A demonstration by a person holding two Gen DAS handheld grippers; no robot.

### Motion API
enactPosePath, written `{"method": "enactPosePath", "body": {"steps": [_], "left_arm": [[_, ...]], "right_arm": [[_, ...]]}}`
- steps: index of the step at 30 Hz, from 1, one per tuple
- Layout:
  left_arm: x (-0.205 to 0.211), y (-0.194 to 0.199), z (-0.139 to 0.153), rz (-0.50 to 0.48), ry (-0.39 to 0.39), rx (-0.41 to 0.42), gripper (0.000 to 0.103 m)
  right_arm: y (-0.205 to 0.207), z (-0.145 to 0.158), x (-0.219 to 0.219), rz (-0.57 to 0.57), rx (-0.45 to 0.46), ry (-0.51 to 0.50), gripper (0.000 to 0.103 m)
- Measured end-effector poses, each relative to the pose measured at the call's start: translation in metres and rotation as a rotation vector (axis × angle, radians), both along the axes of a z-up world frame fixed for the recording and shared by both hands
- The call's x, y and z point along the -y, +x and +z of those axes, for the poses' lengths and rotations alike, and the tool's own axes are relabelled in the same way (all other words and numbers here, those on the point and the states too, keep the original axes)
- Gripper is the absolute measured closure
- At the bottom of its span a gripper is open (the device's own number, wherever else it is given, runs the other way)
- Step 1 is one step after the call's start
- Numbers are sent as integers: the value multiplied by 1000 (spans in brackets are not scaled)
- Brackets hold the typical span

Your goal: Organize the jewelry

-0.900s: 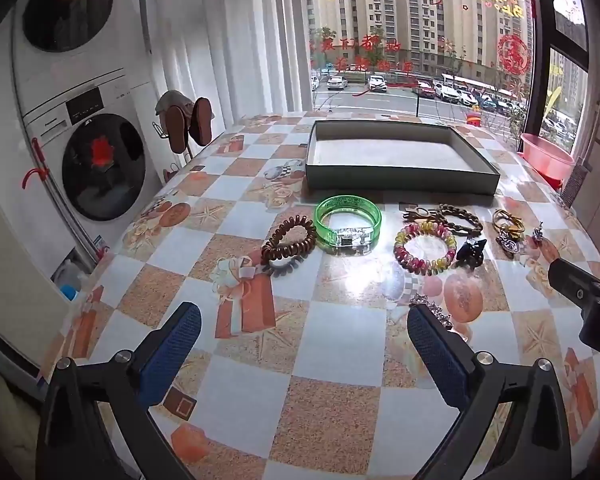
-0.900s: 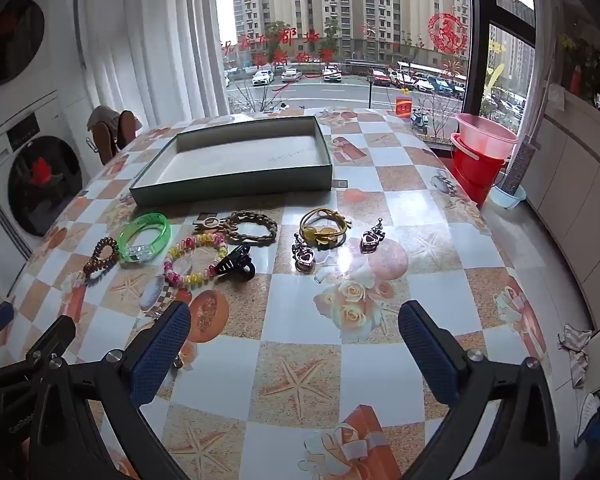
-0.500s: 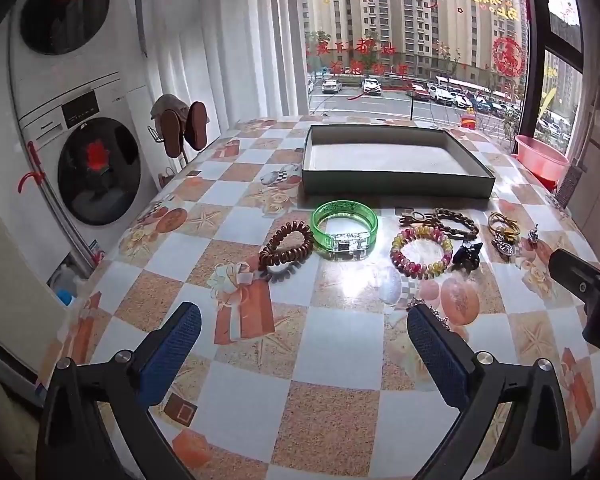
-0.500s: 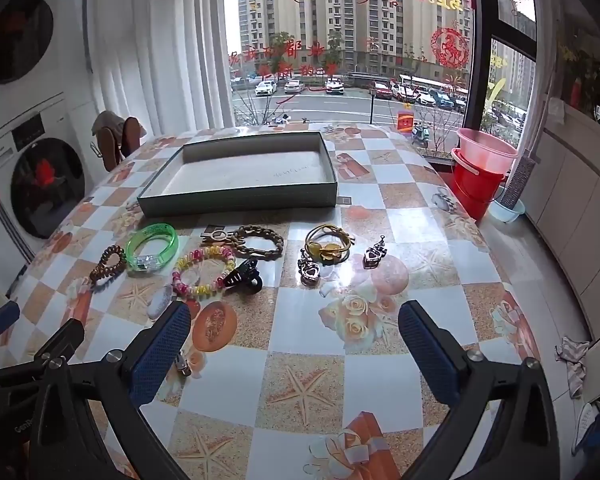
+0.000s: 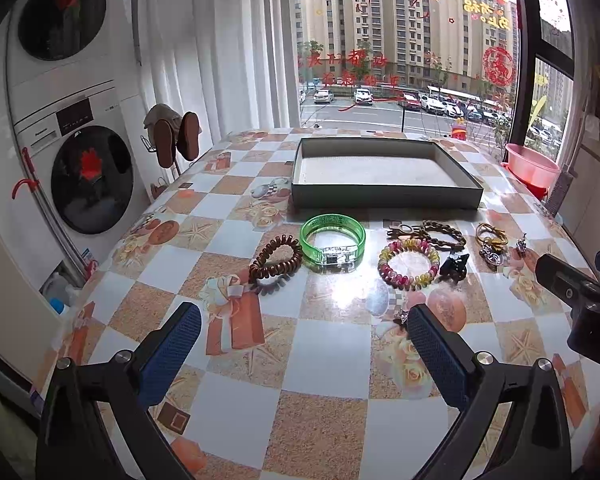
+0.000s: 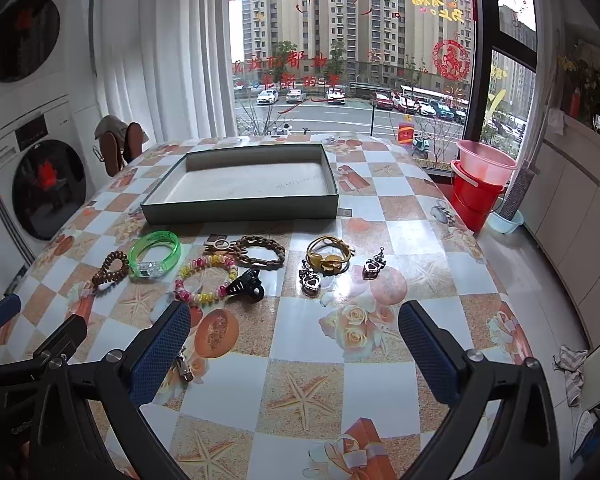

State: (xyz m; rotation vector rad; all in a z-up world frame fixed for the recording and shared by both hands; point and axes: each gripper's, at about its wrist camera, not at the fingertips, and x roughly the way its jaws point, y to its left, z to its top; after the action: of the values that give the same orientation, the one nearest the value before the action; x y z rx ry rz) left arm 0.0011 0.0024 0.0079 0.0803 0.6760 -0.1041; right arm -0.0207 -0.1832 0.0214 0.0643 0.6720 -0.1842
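A shallow grey-green tray (image 5: 384, 196) (image 6: 240, 212) stands empty at the table's far side. In front of it lies a row of jewelry: a brown coil band (image 5: 275, 259), a green bangle (image 5: 332, 237) (image 6: 154, 249), a pink-yellow bead bracelet (image 5: 409, 263) (image 6: 205, 279), a braided bracelet (image 6: 260, 251), a black claw clip (image 6: 245, 285), a yellow bracelet (image 6: 327, 255) and silver heart charms (image 6: 310, 278). A small silver piece (image 6: 183, 364) lies by the right gripper's left finger. My left gripper (image 5: 302, 354) and right gripper (image 6: 294, 350) are both open and empty, hovering near the front of the table.
Stacked washer and dryer (image 5: 72, 140) stand at the left. Red and pink buckets (image 6: 480, 184) sit off the table's right edge. A window with curtains is behind the table. The right gripper's body (image 5: 580, 300) shows at the left wrist view's right edge.
Both grippers have tilted up and drawn back slightly, so the jewelry row and tray sit lower in view. Nothing on the table has moved.
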Motion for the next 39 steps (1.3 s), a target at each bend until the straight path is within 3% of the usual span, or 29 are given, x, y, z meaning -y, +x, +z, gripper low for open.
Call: {"method": "enactPosePath", "body": {"steps": [39], "left_arm": [[1, -1, -2, -3, 6, -4, 0]], "right_arm": [[1, -2, 3, 2, -1, 9, 0]]}}
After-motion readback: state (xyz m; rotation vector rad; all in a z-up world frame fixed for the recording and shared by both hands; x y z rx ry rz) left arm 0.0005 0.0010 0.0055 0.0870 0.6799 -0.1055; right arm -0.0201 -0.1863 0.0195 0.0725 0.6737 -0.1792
